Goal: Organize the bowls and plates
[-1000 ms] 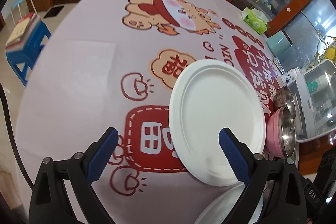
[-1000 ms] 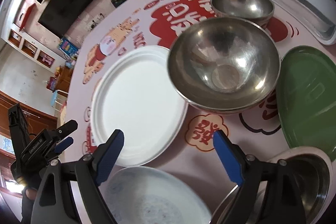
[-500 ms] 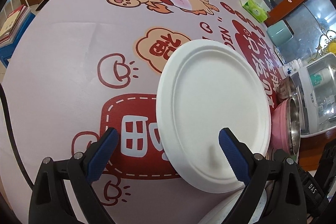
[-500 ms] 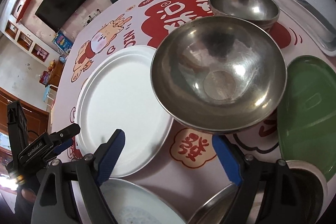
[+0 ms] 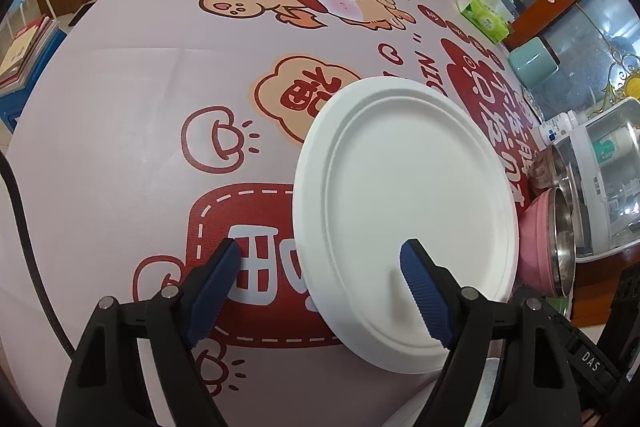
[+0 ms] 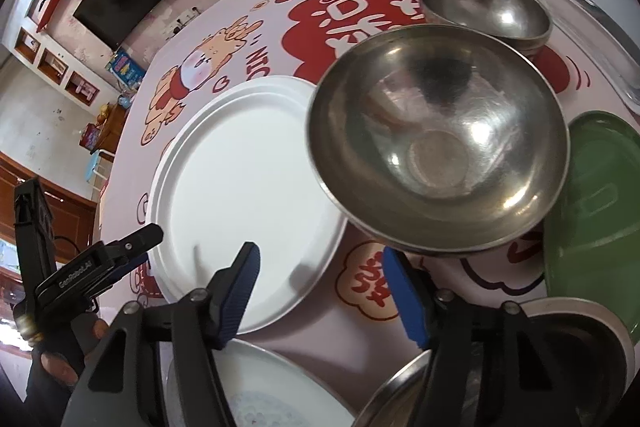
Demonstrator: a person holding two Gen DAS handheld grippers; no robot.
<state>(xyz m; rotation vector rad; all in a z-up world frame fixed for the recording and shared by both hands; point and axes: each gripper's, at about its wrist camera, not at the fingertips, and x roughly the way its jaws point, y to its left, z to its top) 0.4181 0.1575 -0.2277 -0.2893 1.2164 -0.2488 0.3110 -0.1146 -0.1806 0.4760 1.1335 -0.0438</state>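
Note:
A white paper plate (image 5: 404, 219) lies flat on the printed tablecloth; it also shows in the right wrist view (image 6: 244, 195). My left gripper (image 5: 320, 287) is open, its right finger over the plate's near rim, its left finger over the cloth. A large steel bowl with a pink outside (image 6: 436, 151) stands right of the plate; a smaller steel bowl (image 6: 484, 7) stands behind it. My right gripper (image 6: 322, 295) is open, just in front of the large bowl's near rim, holding nothing. The pink bowl shows edge-on in the left view (image 5: 548, 247).
A green plate (image 6: 596, 211) lies at the right. A white patterned plate (image 6: 272, 391) and a steel bowl (image 6: 400, 387) sit under my right gripper. A tissue box (image 5: 484, 17), a teal cup (image 5: 534, 65) and a clear appliance (image 5: 608, 179) stand at the table's far right.
My left gripper has moved in over the white plate's near rim and narrowed a little. My right gripper has moved closer to the large steel bowl.

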